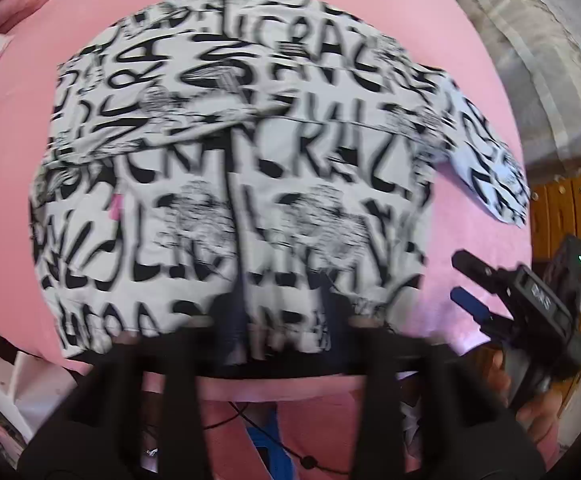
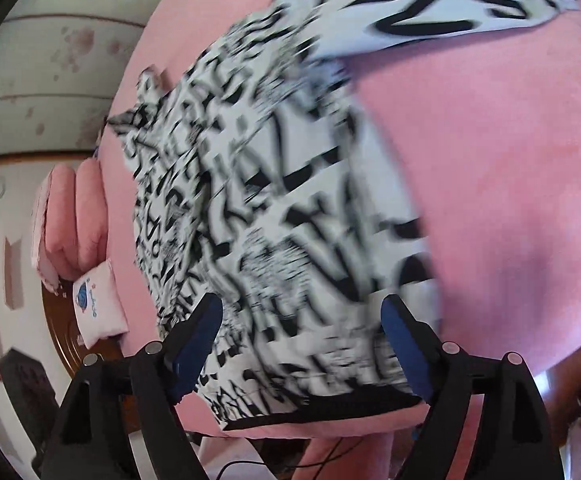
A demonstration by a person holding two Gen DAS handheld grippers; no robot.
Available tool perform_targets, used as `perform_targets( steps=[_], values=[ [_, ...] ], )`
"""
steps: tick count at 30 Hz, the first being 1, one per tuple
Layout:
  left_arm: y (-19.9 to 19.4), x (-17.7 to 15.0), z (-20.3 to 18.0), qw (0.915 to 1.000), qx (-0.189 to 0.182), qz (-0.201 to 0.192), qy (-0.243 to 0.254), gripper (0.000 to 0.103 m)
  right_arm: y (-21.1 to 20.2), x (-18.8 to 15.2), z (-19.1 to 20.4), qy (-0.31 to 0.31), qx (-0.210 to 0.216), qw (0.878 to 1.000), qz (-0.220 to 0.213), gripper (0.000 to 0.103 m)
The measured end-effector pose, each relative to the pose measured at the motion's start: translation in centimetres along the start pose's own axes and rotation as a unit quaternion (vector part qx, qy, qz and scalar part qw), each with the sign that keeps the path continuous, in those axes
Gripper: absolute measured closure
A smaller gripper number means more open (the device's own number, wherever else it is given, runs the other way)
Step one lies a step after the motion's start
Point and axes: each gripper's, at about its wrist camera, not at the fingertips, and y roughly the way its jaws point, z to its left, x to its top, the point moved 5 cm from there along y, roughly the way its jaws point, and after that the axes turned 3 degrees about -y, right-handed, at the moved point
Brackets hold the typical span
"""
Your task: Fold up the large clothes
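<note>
Garment: white jacket with black scrawled lettering (image 1: 230, 168), spread flat on pink bed sheet (image 1: 470, 264), one sleeve (image 1: 490, 168) out to the side.
Left gripper (image 1: 278, 312): jaws parted over black hem, nothing held.
Right gripper (image 2: 302, 344): blue-padded jaws wide apart, straddling hem, not pressing.

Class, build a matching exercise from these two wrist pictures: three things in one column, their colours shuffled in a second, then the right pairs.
Things:
1. jacket
2. bed cover
3. pads of the right gripper

Colours:
A. blue
B. white with black lettering
C. pink

Pairs: 1-B, 2-C, 3-A
</note>
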Motion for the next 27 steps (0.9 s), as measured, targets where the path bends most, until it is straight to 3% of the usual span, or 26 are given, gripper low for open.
perform_targets(
  steps=[1,8,11,14,19,21,27],
  values=[
    [-0.1,-0.2,-0.9,1.0,-0.003,-0.003,0.004,0.046,-0.7,0.8,-1.3,0.007,-0.004,1.0,-0.003,0.02],
    [1.6,-1.7,-9.8,0.9969,0.001,0.024,0.075,0.045,-5.2,7.0,-9.4,0.064,-0.021,0.996,-0.052,0.02],
    [3.0,-2.0,-12.2,0.9954,0.001,0.046,0.084,0.045,-6.9,9.7,-12.7,0.098,-0.009,0.992,-0.083,0.02],
    [4.6,-2.2,-13.5,0.9935,0.016,0.073,0.086,0.045,-8.2,12.4,-16.2,0.146,-0.009,0.983,-0.113,0.02],
    [6.0,-1.5,-15.2,0.9928,0.028,0.082,0.083,0.045,-8.9,16.3,-21.1,0.213,-0.004,0.965,-0.151,0.022],
    [6.3,-0.9,-15.7,0.9931,0.034,0.079,0.079,0.045,-8.8,17.9,-22.8,0.234,-0.003,0.959,-0.157,0.028],
    [7.3,0.1,-16.7,0.9934,0.028,0.093,0.061,0.045,-8.4,22.0,-26.3,0.269,0.006,0.945,-0.189,0.031]
  ],
)
